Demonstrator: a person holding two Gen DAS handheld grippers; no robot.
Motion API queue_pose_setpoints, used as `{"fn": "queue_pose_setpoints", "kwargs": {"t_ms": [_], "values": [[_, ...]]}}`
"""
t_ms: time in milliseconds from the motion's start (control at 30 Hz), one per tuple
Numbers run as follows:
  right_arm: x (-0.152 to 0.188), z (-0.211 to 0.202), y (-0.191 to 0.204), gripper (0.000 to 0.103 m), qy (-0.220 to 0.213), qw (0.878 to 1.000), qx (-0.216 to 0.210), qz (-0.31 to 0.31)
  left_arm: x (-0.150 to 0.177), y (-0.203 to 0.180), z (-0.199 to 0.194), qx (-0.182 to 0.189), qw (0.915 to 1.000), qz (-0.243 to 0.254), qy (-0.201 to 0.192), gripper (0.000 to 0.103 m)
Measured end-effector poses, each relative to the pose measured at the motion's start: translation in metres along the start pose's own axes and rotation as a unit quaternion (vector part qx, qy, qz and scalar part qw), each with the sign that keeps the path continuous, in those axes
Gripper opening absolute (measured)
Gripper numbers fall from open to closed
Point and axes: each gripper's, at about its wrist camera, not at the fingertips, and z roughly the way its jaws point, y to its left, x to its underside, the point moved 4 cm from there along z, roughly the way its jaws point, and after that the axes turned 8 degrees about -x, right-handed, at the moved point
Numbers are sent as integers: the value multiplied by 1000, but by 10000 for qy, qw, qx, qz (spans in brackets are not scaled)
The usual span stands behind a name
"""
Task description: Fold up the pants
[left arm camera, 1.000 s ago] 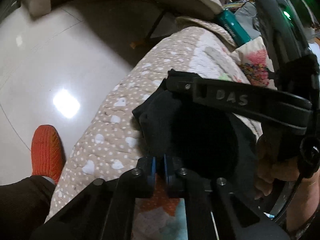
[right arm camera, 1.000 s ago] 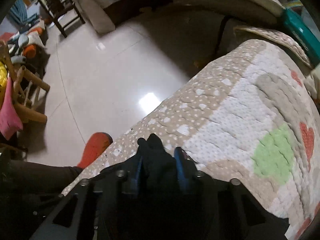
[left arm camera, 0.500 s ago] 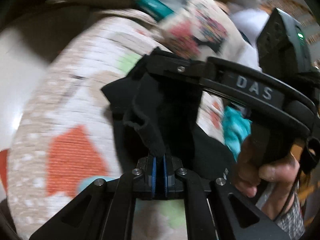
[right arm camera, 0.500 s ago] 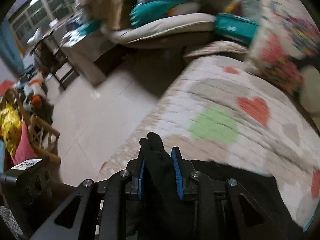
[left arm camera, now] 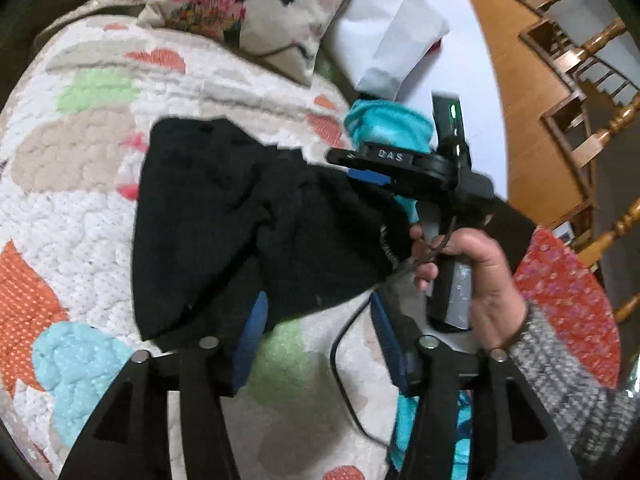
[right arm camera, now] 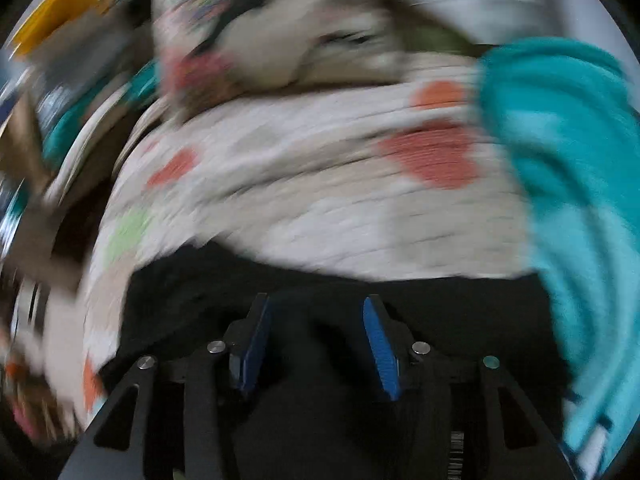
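Observation:
The black pants [left arm camera: 240,216] lie folded over on the heart-patterned quilt [left arm camera: 80,200]. My left gripper [left arm camera: 316,344] is open just above the pants' near edge, with nothing between its blue pads [left arm camera: 250,340]. My right gripper [left arm camera: 360,168] shows in the left wrist view at the pants' far right side, held by a hand. In the blurred right wrist view my right gripper [right arm camera: 316,332] is open, its blue pads [right arm camera: 380,348] spread over the black pants [right arm camera: 320,288].
A teal cloth [left arm camera: 388,124] [right arm camera: 560,160] lies at the quilt's right side. A floral pillow [left arm camera: 248,4] and white paper [left arm camera: 392,40] sit at the back. A black cable [left arm camera: 348,360] runs over the quilt. A wooden stair rail [left arm camera: 580,80] stands on the right.
Both grippers carried the pants' edge over onto the quilt, then opened and let it go. The pants now lie folded on the quilt.

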Motion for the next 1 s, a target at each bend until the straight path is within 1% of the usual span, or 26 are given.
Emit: {"fn": "queue_pose_setpoints", "kwargs": {"t_ms": [67,133,200,233,267,300,367,433,500,533,567,600,633,667,767,833,900,967,1000], "values": [[-7,-15,1,54,-327,9993,-138,90,-4,11,-8,-178,9995,-202,-178,57],[-12,-28,22,54,-553,9976,-405,-125,-12,35,-6,-574,9958,-660,-271,57],[-10,-29,50,54,-534,9946,-785,-414,-14,55,-5,-829,9902,-1079,-300,57],[-7,-25,71,54,-378,9928,-953,-620,-17,69,-3,-986,9854,-1352,-326,57],[-4,-18,91,54,-205,9913,-978,-859,-17,77,-3,-1079,9822,-1496,-352,57],[-2,-11,106,54,-84,9901,-905,-1067,-18,84,-5,-1177,9789,-1626,-387,57],[1,11,141,54,224,9855,-619,-1565,-18,95,-11,-1411,9723,-1793,-501,57],[9,32,160,55,508,9795,-368,-1912,-14,104,-24,-1553,9679,-1878,-621,57],[22,54,174,55,777,9720,-68,-2217,-15,108,-28,-1577,9661,-1937,-652,57],[27,61,172,53,883,9689,56,-2309,-17,111,-26,-1593,9652,-1972,-643,57],[34,67,165,51,988,9650,278,-2413,-15,112,-28,-1597,9646,-2002,-628,57],[39,67,160,44,1035,9625,427,-2470,-15,113,-28,-1584,9642,-2038,-602,57],[42,67,152,36,1063,9613,486,-2495,-16,113,-25,-1534,9642,-2091,-552,57],[48,60,142,33,1090,9610,566,-2479,-16,113,-24,-1463,9647,-2130,-512,57],[63,33,104,33,1090,9638,794,-2301,-18,106,-19,-1409,9660,-2112,-496,57],[78,14,76,33,1195,9665,958,-2057,-17,103,-19,-1379,9672,-2076,-491,57],[93,-4,44,35,1350,9723,1040,-1598,-14,102,-18,-1352,9682,-2057,-444,57],[104,-16,18,35,1483,9742,1162,-1242,-8,101,-13,-1341,9688,-2056,-342,57],[109,-23,8,36,1512,9760,1150,-1068,-6,102,-11,-1342,9688,-2062,-293,57]]}}
